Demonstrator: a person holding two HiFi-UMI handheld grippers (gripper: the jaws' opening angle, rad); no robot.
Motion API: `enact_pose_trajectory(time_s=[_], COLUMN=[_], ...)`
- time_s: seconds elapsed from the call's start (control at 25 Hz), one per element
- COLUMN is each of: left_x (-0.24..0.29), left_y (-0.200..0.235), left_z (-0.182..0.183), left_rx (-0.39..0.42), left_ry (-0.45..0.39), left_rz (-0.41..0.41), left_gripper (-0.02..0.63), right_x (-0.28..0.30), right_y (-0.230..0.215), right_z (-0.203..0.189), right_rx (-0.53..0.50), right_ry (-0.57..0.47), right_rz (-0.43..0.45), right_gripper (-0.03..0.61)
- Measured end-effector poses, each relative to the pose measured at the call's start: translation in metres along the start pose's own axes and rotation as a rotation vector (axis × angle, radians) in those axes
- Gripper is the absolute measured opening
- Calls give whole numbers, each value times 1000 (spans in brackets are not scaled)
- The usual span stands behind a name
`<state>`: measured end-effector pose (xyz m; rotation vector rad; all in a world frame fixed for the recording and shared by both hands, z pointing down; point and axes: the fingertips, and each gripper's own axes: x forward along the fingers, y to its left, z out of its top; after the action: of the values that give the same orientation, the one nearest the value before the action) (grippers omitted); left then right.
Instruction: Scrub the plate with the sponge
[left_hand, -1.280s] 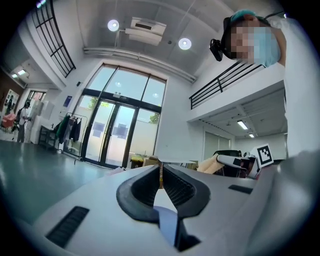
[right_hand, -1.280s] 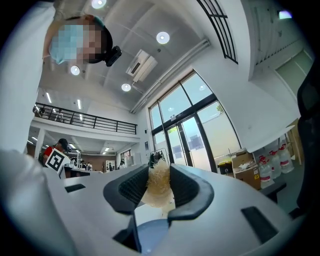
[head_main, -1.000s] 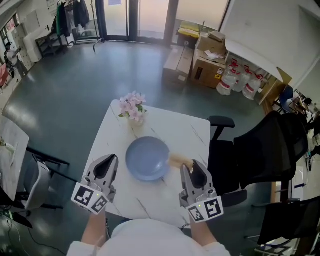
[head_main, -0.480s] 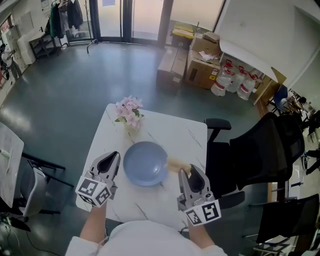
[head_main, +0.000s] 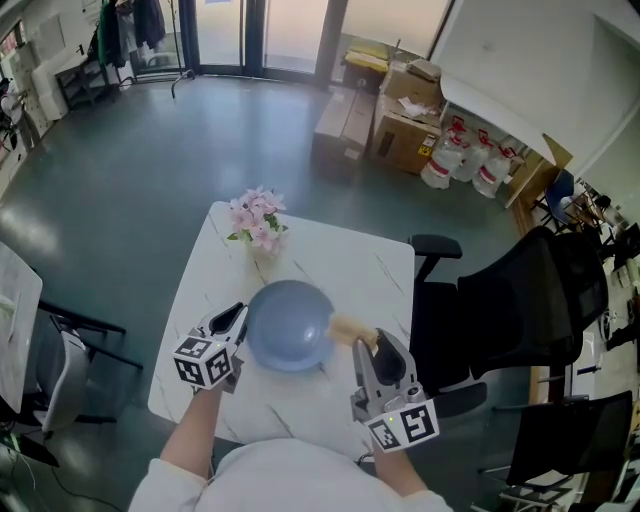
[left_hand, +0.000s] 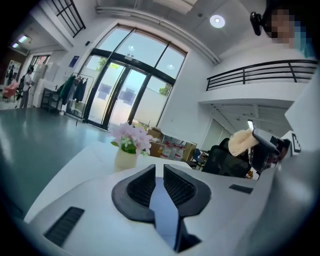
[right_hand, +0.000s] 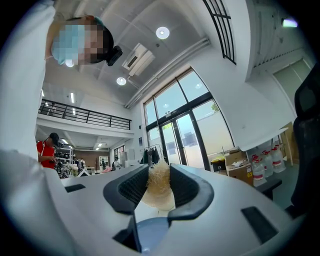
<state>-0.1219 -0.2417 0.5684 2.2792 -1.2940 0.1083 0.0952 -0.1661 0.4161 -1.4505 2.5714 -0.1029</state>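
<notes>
A round blue plate lies on the white marble table. My left gripper is shut with nothing in it, its tips right by the plate's left rim; I cannot tell if they touch. In the left gripper view the jaws stand pressed together and the plate is hidden beneath the body. My right gripper is shut on a beige fibrous sponge at the plate's right rim. The sponge fills the gap between the ribbed pads, and the sponge also shows from the left side.
A small vase of pink flowers stands at the table's far left, behind the plate. A black office chair sits right of the table. Cardboard boxes and water jugs are on the floor beyond.
My left gripper has swung right and tilted toward the plate's left rim, from a spot well clear of it. The right gripper with the sponge has barely shifted.
</notes>
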Motion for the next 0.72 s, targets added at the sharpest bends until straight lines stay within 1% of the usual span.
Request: enact_pose_trajectory(time_s=[0.24, 0.28, 0.32, 0.36, 0.48, 0.56, 0.72], left_x=[17, 19, 20, 22, 27, 28, 35], left_y=[20, 24, 28, 32, 43, 49, 53], left_z=[-47, -55, -63, -70, -92, -106, -127], left_rx=[-83, -102, -126, -155, -219, -236, -308], left_ry=[137, 160, 180, 199, 262, 311, 384], left_rz=[42, 53, 63, 71, 101, 122, 119], left_gripper=[44, 61, 113, 152, 215, 232, 236], right_x=[3, 4, 4, 4, 5, 5, 5], right_y=[3, 3, 3, 3, 3, 4, 4], right_z=[0, 0, 0, 0, 0, -1, -2], right_rx=[-4, -3, -3, -3, -3, -2, -2], right_ry=[6, 6, 7, 8, 10, 12, 22], right_rz=[13, 14, 15, 16, 20, 23, 25], right_gripper=[130, 130, 130, 130, 130, 130, 130])
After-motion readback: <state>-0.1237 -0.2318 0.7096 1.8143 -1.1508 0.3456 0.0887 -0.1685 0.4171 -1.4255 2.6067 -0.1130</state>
